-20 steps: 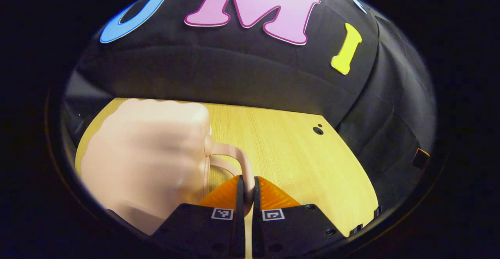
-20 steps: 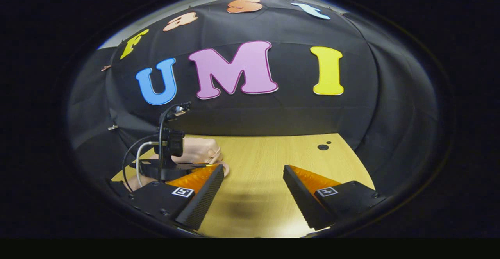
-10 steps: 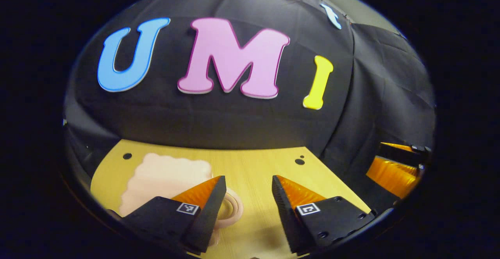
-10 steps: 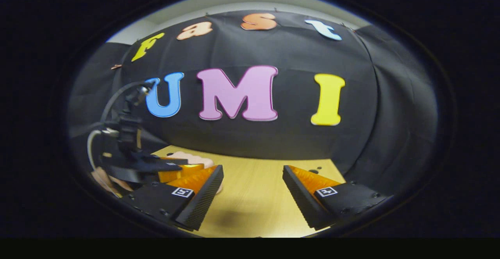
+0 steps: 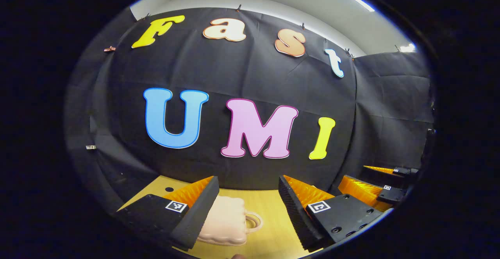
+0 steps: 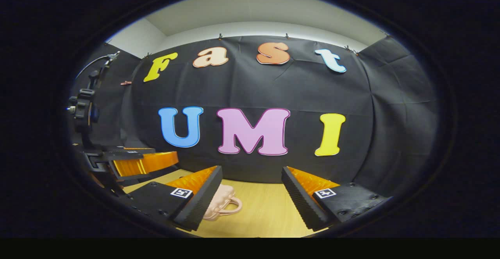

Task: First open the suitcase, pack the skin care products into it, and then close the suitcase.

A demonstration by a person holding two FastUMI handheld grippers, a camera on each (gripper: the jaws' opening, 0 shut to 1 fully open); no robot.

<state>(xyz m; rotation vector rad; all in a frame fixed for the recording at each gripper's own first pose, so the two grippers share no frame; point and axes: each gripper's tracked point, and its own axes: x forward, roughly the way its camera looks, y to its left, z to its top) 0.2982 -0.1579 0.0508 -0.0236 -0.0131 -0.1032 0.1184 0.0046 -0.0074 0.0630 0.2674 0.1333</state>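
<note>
Left gripper view: left gripper [image 5: 248,196] hangs above the table [image 5: 273,239], fingers spread wide, nothing between them.
Suitcase [image 5: 226,222]: pink, shut, flat on the table, handle [image 5: 254,220] pointing right.
Right gripper [image 6: 250,186]: fingers apart, empty, raised over the table.
Writing: none legible on the suitcase; fingers carry square marker tags [image 5: 175,206].

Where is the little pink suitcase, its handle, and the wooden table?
suitcase [image 5: 224,222]: left gripper view, on its closed pink shell.
handle [image 5: 254,220]: left gripper view, on the loop at the suitcase's right side.
table [image 6: 265,212]: right gripper view, on bare wood beside the suitcase.
</note>
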